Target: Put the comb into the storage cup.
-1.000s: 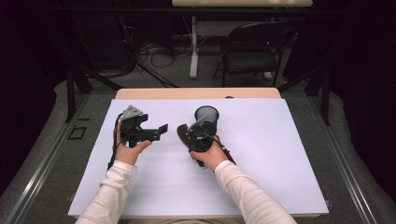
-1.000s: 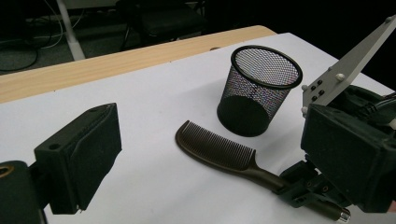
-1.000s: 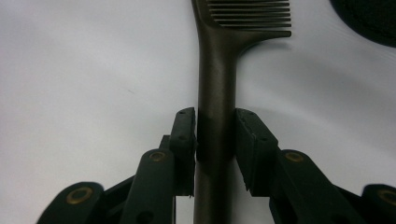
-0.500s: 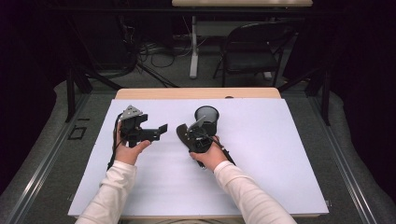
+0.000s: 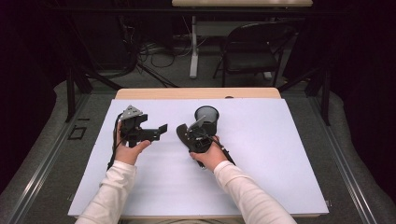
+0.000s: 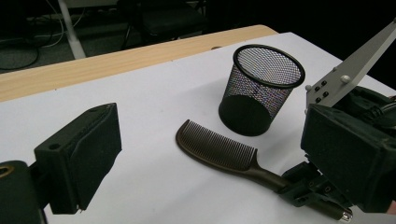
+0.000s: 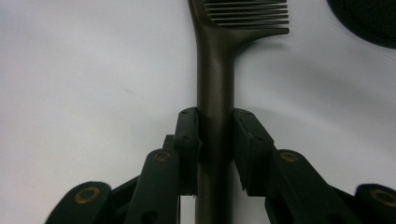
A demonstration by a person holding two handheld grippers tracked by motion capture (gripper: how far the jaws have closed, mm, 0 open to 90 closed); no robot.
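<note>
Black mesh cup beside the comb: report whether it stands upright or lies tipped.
Upright: the black mesh cup rests on its base on the white table cover, round rim facing up.

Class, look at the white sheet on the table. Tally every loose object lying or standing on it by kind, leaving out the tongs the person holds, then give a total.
Comb: 1, dark, lying flat, handle clamped in the right tongs
Mesh cup: 1, black, upright, beside the comb
Total: 2
</note>
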